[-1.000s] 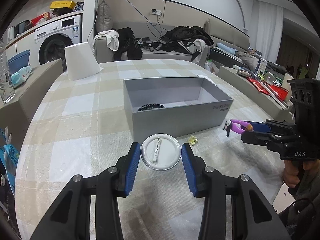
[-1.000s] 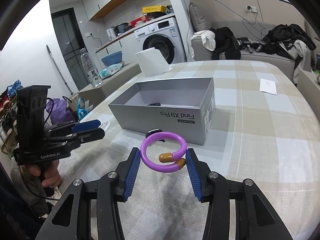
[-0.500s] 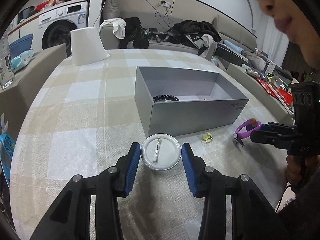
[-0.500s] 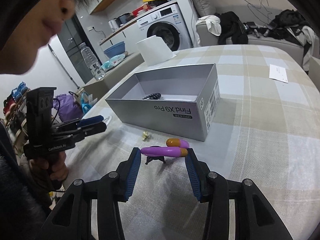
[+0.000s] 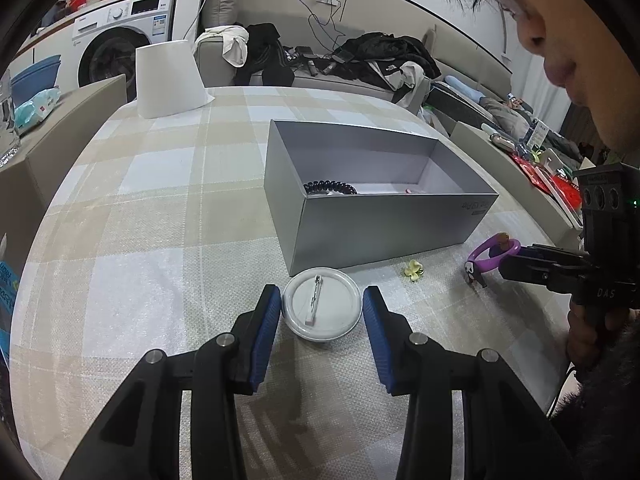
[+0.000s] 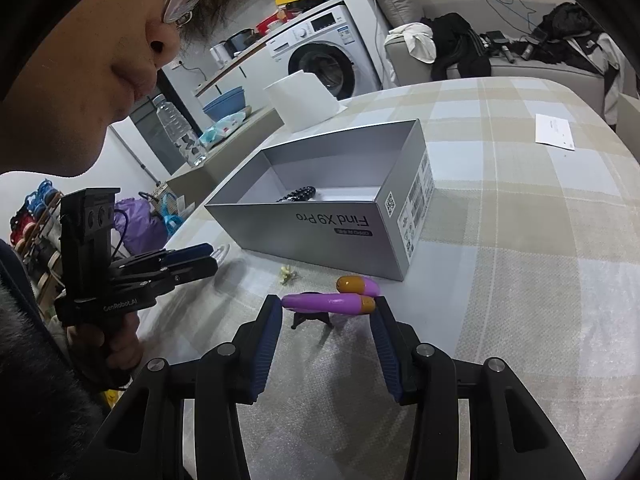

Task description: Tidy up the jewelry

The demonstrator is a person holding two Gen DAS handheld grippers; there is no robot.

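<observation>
Your left gripper [image 5: 322, 312] clamps the white round badge [image 5: 320, 303], lower centre; your right gripper [image 6: 326, 322] clamps the purple bracelet [image 6: 320, 303].

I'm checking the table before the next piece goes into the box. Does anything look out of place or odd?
One loose piece: a small yellow flower-shaped trinket lies on the tablecloth just outside the grey box, between the white round badge and the purple bracelet. Nothing looks spilled or damaged.

Even indoor light, soft shadows under jaws, heavy fisheye warp w/ dark vignette corners
</observation>
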